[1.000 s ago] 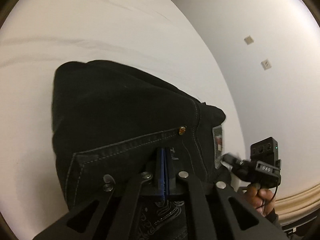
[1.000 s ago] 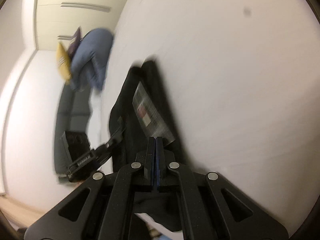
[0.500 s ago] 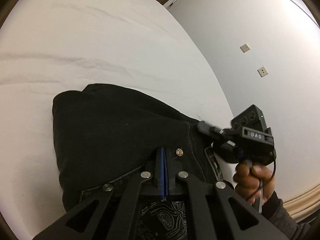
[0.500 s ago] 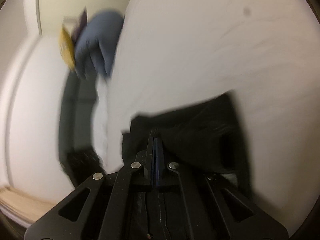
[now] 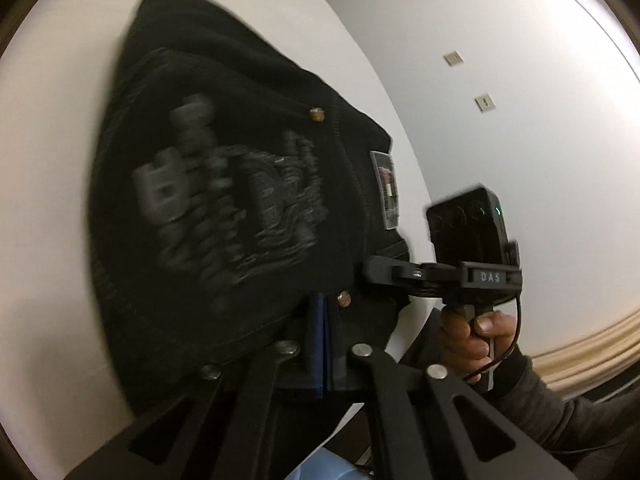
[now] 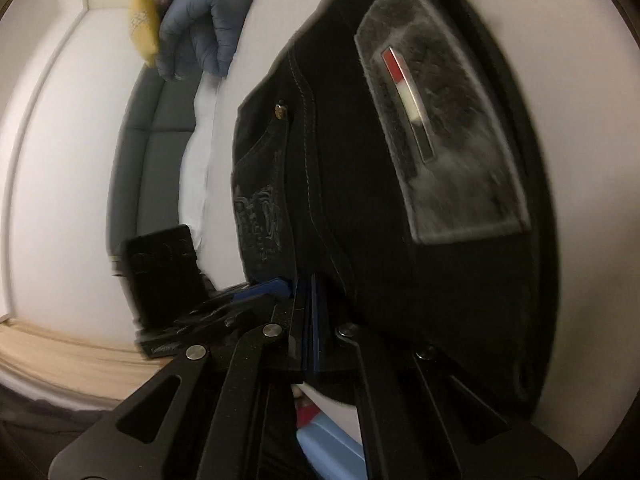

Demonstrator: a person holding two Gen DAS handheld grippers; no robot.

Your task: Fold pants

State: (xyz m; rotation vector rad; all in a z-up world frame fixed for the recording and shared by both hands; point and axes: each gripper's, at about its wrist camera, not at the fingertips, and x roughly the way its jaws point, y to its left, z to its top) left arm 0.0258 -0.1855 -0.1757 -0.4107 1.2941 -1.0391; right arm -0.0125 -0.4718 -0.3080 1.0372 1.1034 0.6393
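The black pants (image 5: 224, 184) hang folded over the white bed, back pocket with grey embroidery facing the left wrist view. Its grey waist label with a red stripe (image 6: 436, 128) fills the right wrist view, where the pants (image 6: 340, 200) also show. My left gripper (image 5: 322, 312) is shut on the pants' lower edge near a brass rivet. My right gripper (image 6: 310, 292) is shut on the waistband edge. The right gripper also shows from the side in the left wrist view (image 5: 372, 270), with the hand on its handle. The left gripper shows in the right wrist view (image 6: 260, 290).
The white bed sheet (image 5: 48, 160) lies under and behind the pants. A white wall with two small plates (image 5: 484, 102) stands to the right. A blue-grey garment (image 6: 208, 28) and a yellow cushion (image 6: 142, 24) lie at the far end by a grey headboard (image 6: 160, 128).
Both grippers have lifted the pants' waist end up and forward, so the pants now fill both views. The embroidered pocket and label have come into view. Both grippers stay shut.
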